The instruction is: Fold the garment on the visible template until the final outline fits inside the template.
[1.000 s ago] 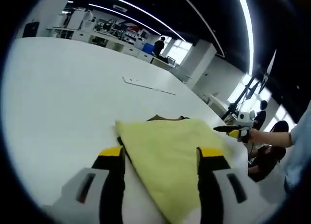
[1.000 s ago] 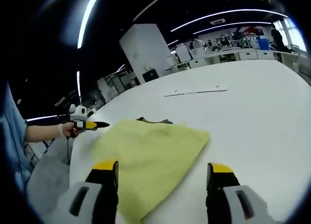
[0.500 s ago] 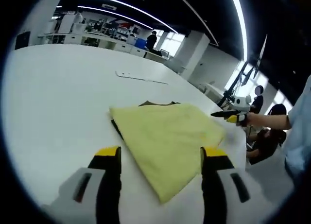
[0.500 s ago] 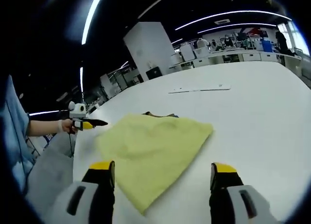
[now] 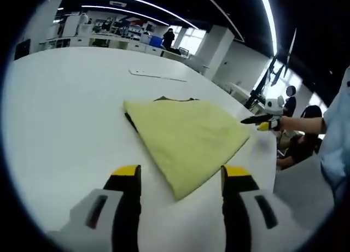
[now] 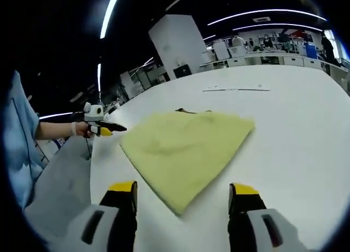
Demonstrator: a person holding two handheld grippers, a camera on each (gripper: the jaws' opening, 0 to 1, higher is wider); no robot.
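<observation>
A: What is the garment (image 5: 186, 137) made of?
B: Soft matt cloth, pale yellow, with a faint nap and a few shallow creases. A darker olive fabric edge shows at its far side.
A: And the table (image 5: 65, 115)?
B: Smooth white top with a dull sheen, likely laminate, though the fisheye blur makes that hard to confirm.
A: The left gripper (image 5: 180, 181)?
B: 2 matt black jaws tipped with yellow pads, on pale grey plastic bodies. The right gripper (image 6: 183, 194) looks alike.
</observation>
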